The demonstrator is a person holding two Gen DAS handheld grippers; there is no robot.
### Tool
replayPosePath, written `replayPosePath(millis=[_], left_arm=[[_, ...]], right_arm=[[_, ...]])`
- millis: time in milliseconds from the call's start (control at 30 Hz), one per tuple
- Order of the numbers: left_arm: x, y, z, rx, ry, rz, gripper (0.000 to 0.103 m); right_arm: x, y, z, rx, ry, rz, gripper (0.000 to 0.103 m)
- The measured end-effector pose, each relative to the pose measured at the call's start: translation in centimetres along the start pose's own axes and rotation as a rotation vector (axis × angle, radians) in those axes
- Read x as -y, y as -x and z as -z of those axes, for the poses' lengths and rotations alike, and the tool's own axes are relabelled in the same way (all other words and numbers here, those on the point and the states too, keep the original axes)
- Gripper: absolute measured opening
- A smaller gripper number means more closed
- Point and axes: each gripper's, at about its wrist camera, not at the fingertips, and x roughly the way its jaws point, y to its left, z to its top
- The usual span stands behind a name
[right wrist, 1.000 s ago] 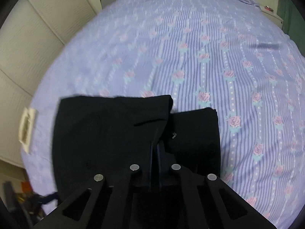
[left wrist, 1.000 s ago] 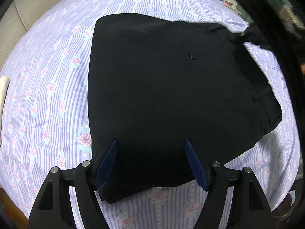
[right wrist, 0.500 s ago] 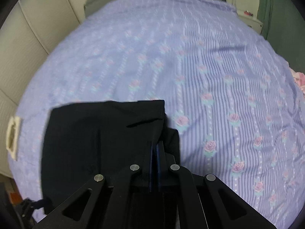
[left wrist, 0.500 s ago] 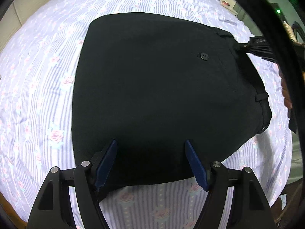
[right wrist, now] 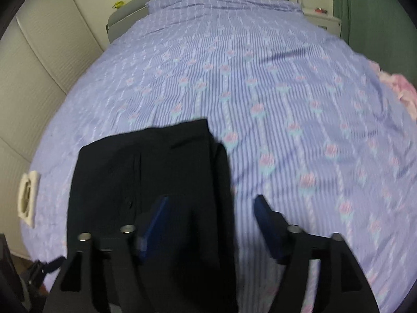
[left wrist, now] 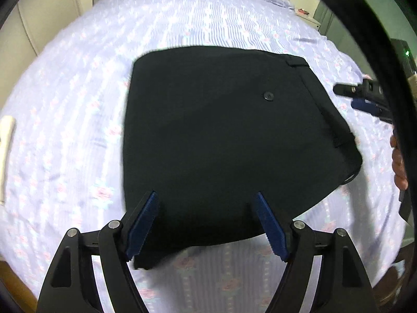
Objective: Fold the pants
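I see the black pants (left wrist: 224, 140) lying folded into a flat bundle on the purple flowered bedsheet (right wrist: 260, 78). My left gripper (left wrist: 206, 221) hovers over their near edge, jaws spread wide, gripping nothing. My right gripper (right wrist: 211, 224) has just been opening; its jaws stand apart over the pants' right edge, pressing on nothing.

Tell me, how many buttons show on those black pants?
1: a button on the folded pants, below the waistband toward their right side. Others may be hidden inside the folds.
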Motion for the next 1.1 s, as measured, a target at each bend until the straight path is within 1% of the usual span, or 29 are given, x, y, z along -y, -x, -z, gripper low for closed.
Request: replayPosePath(millis=[67,100,167,200,233,267,333,400,500,633,700,767,833,900,1033,1100], left_arm=[[0.0,0.5,0.1,0.012,-0.014,-0.028,0.077],[0.0,0.8,0.1,0.016,-0.013,-0.031,0.077],[-0.4,1.5,0.1,0.03,-0.006,-0.037,0.079],[-0.3,2.0,0.2,0.039,0.001,-0.04,0.079],[-0.8,1.8,0.6,0.043,0.007,-0.04,0.079],[-1.1,1.9,0.7,0.045,0.015,-0.044,0.079],[-1.6,2.2,0.9,0.048,0.047,-0.064,0.079],[-2.3,2.5,1.5,0.044,0.087,-0.074,0.079],[-3.4,2.6,1.8,0.02,0.125,-0.072,0.079],[-4.4,2.2,2.0,0.009,0.145,-0.099,0.08],[-4.7,2.2,2.2,0.008,0.148,-0.116,0.08],[-5.1,1.9,2.1,-0.004,0.164,-0.115,0.081],[-5.7,1.8,2.1,-0.009,0.187,-0.103,0.081],[-5.9,1.7,2.0,-0.01,0.21,-0.099,0.082],[-6.3,1.6,1.8,0.001,0.247,-0.089,0.082],[-6.3,1.5,1.6,0.003,0.238,-0.089,0.082]], right_arm=[[0.3,-0.2,1.2,-0.03,-0.039,0.003,0.078],[0.7,0.3,2.3,-0.026,-0.086,0.005,0.078],[1.2,2.1,4.5,0.016,-0.167,-0.022,0.078],[1.5,3.1,5.7,0.04,-0.208,-0.024,0.078],[1.6,3.6,6.5,0.05,-0.236,-0.022,0.079],[1.9,4.3,7.9,0.063,-0.296,-0.036,0.081],[2.5,4.7,10.3,0.073,-0.425,-0.121,0.082],[2.4,4.3,12.3,0.066,-0.51,-0.204,0.082],[2.2,3.0,14.5,0.079,-0.62,-0.277,0.082],[1.6,0.3,15.8,0.062,-0.682,-0.378,0.082],[1.5,-1.6,16.3,0.028,-0.755,-0.401,0.082],[1.4,-2.7,16.8,0.036,-0.795,-0.434,0.083],[1.1,-3.3,16.9,0.034,-0.799,-0.434,0.083],[0.9,-3.8,17.0,0.036,-0.798,-0.413,0.083],[2.0,-3.8,17.1,0.089,-0.882,-0.44,0.083],[2.4,-4.6,17.0,0.098,-0.924,-0.446,0.083]])
